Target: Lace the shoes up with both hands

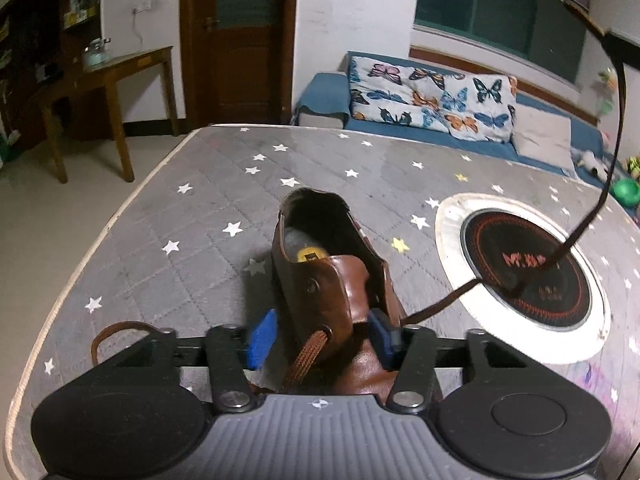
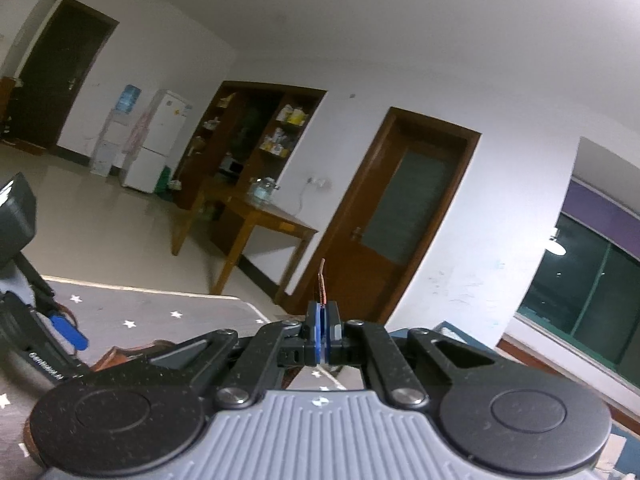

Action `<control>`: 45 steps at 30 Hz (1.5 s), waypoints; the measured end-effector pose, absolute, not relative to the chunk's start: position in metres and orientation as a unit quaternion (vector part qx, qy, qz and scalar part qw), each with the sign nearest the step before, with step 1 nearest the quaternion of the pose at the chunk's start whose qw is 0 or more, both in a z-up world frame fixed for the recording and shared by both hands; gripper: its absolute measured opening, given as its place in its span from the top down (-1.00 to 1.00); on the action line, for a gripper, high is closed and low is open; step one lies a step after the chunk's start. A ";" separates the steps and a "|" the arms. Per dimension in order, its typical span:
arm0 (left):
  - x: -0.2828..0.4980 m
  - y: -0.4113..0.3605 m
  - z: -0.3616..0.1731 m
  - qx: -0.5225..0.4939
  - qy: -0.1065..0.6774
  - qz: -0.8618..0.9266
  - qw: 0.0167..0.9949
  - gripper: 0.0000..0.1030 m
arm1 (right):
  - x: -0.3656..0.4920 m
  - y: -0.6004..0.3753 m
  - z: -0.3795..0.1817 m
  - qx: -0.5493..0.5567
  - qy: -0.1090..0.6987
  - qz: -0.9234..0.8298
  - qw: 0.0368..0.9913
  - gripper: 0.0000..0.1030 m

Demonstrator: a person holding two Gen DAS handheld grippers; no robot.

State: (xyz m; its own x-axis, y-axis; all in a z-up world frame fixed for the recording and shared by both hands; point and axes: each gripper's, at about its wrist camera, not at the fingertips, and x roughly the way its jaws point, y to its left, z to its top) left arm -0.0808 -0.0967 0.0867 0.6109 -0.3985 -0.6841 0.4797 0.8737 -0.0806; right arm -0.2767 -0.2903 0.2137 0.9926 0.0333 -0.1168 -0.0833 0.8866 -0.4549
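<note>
A brown leather shoe (image 1: 332, 280) stands on the grey star-patterned table (image 1: 168, 216), heel away from me. My left gripper (image 1: 324, 336) is open around the shoe's front; one blue pad (image 1: 262, 338) is left of it and the other is against its right side. A brown lace (image 1: 310, 356) comes out of an eyelet between the pads. Another length of the lace (image 1: 576, 236) runs up to the top right, pulled taut. My right gripper (image 2: 323, 334) is raised high and shut on the lace's tip (image 2: 321, 286), which sticks up above the pads. The left gripper's blue pad (image 2: 70, 330) shows at the left of the right wrist view.
A round inset burner with a white rim (image 1: 524, 280) sits in the table right of the shoe. A loose loop of lace (image 1: 116, 330) lies at the left. A blue sofa with butterfly cushions (image 1: 432, 100) stands behind the table. A wooden side table (image 1: 116, 76) stands by the door.
</note>
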 end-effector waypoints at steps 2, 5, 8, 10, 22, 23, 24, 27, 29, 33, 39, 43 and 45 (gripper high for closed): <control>-0.081 -0.097 0.088 0.046 0.367 -0.240 0.897 0.20 | -0.273 -0.288 0.211 -0.236 0.058 0.039 0.969 0.98; -0.082 -0.099 0.087 0.034 0.369 -0.232 0.899 0.39 | -0.269 -0.286 0.208 -0.234 0.064 0.051 0.969 0.98; -0.082 -0.100 0.085 0.025 0.373 -0.223 0.901 0.41 | -0.265 -0.282 0.203 -0.234 0.072 0.070 0.967 0.98; -0.081 -0.098 0.086 0.019 0.374 -0.220 0.901 0.47 | -0.263 -0.278 0.197 -0.236 0.078 0.086 0.965 0.98; -0.075 -0.082 0.092 0.032 0.384 -0.259 0.886 0.53 | -0.248 -0.251 0.155 -0.269 0.122 0.180 0.938 0.98; -0.075 -0.080 0.092 0.035 0.385 -0.264 0.884 0.53 | -0.247 -0.249 0.152 -0.272 0.125 0.187 0.936 0.98; -0.074 -0.078 0.092 0.036 0.387 -0.267 0.882 0.53 | -0.245 -0.247 0.149 -0.276 0.129 0.193 0.933 0.98; -0.072 -0.074 0.093 0.034 0.394 -0.276 0.876 0.53 | -0.242 -0.241 0.138 -0.286 0.138 0.214 0.924 0.98; -0.071 -0.071 0.093 0.026 0.401 -0.283 0.871 0.53 | -0.239 -0.236 0.131 -0.293 0.144 0.228 0.917 0.98; -0.070 -0.062 0.089 0.020 0.401 -0.286 0.870 0.53 | -0.235 -0.231 0.120 -0.308 0.147 0.251 0.906 0.98; -0.066 -0.052 0.084 0.000 0.412 -0.266 0.872 0.52 | -0.228 -0.225 0.106 -0.332 0.146 0.283 0.888 0.98; -0.062 -0.050 0.085 -0.024 0.417 -0.256 0.872 0.52 | -0.223 -0.221 0.097 -0.347 0.145 0.304 0.875 0.98; -0.061 -0.052 0.085 -0.030 0.417 -0.258 0.871 0.52 | -0.222 -0.221 0.096 -0.352 0.145 0.310 0.871 0.98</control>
